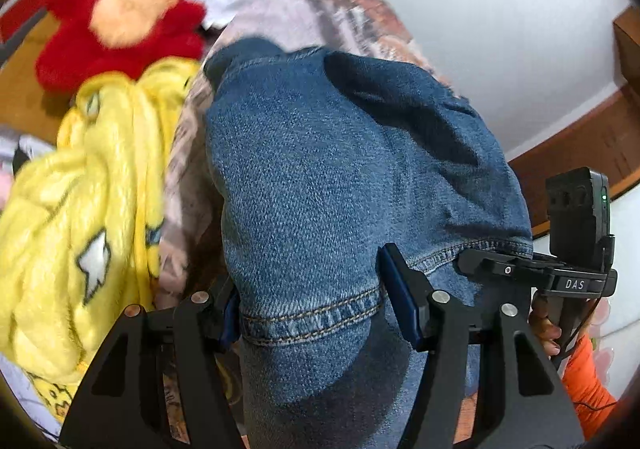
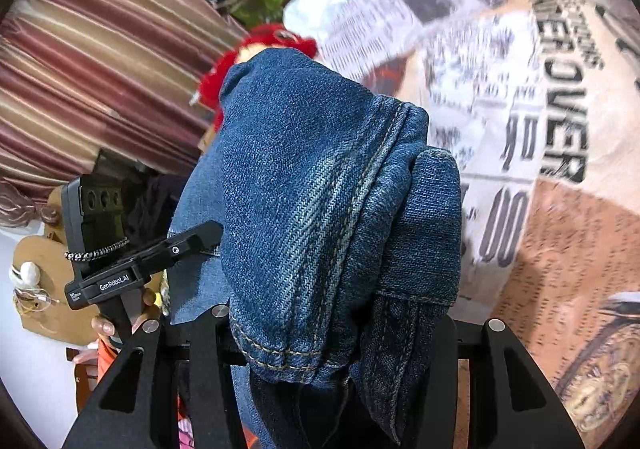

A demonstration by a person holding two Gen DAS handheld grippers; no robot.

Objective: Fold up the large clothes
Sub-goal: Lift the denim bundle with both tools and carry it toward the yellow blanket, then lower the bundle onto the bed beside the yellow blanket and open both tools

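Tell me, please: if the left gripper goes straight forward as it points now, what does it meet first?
The left gripper already has the blue jeans between its jaws, so denim fills its path. Beyond that probably lies the printed bedsheet, though depth is unclear.

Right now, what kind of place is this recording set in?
Probably a bedroom at home: a newspaper-print bedspread under the jeans, a red plush toy, and a striped curtain.

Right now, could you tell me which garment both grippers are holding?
The blue jeans, held by both grippers; the yellow fleece and red plush lie untouched.
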